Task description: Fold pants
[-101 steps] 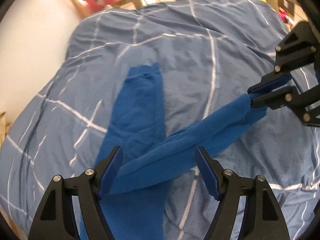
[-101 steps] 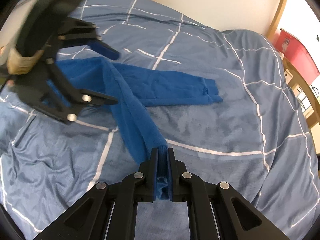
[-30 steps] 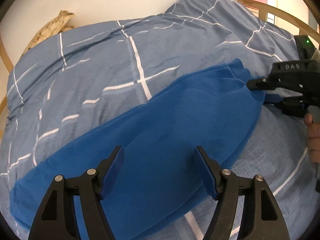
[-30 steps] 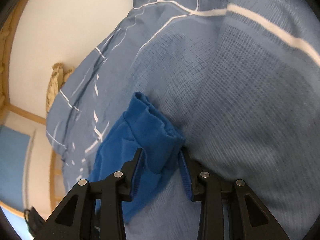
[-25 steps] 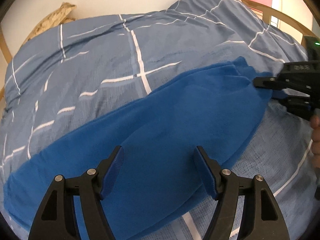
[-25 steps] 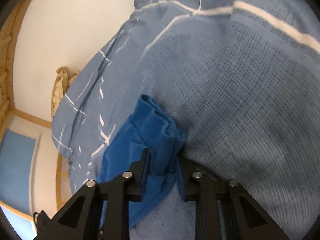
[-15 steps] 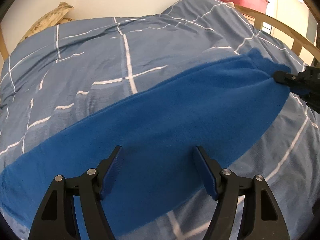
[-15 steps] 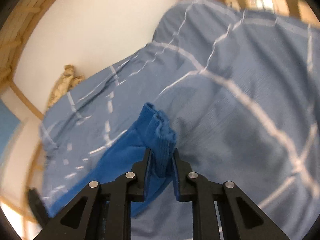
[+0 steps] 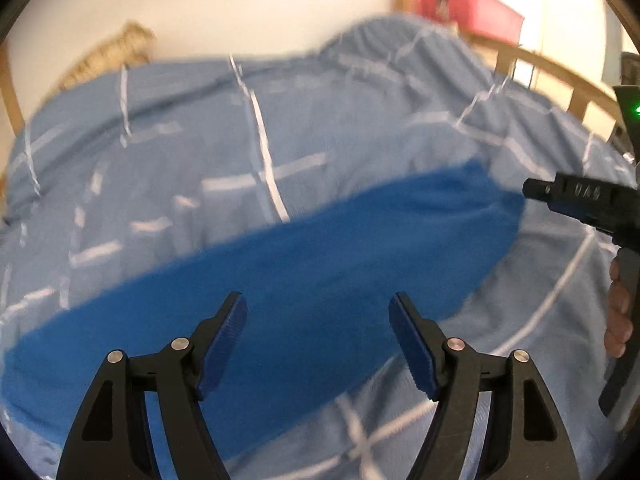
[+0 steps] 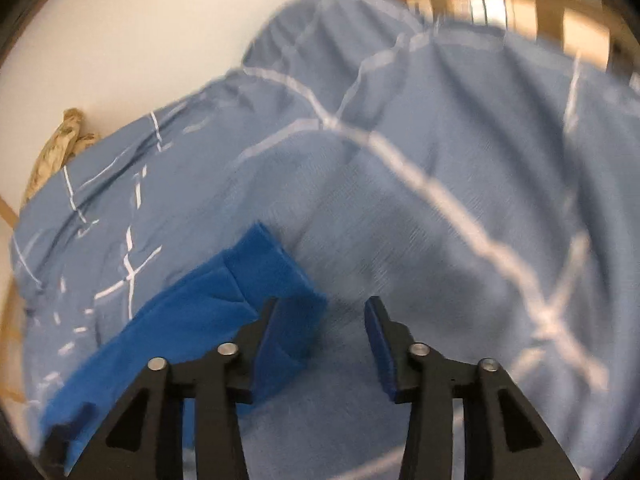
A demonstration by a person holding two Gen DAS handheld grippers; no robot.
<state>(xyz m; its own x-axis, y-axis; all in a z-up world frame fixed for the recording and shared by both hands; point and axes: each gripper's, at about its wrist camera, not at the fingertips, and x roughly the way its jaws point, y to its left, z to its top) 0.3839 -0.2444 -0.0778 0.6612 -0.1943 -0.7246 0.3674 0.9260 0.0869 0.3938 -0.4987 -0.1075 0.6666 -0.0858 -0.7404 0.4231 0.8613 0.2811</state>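
Left tool point(image 9: 318, 340): jaws spread wide, nothing between them, pointing forward and down. Right tool point(image 10: 322, 334): jaws parted, nothing gripped, angled downward; person's hand point(image 9: 618, 316) on its handle.

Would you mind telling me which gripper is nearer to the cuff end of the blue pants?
Right. The right gripper is open right beside the cuff end, its left finger over it. The left gripper hovers open over the pants' middle.
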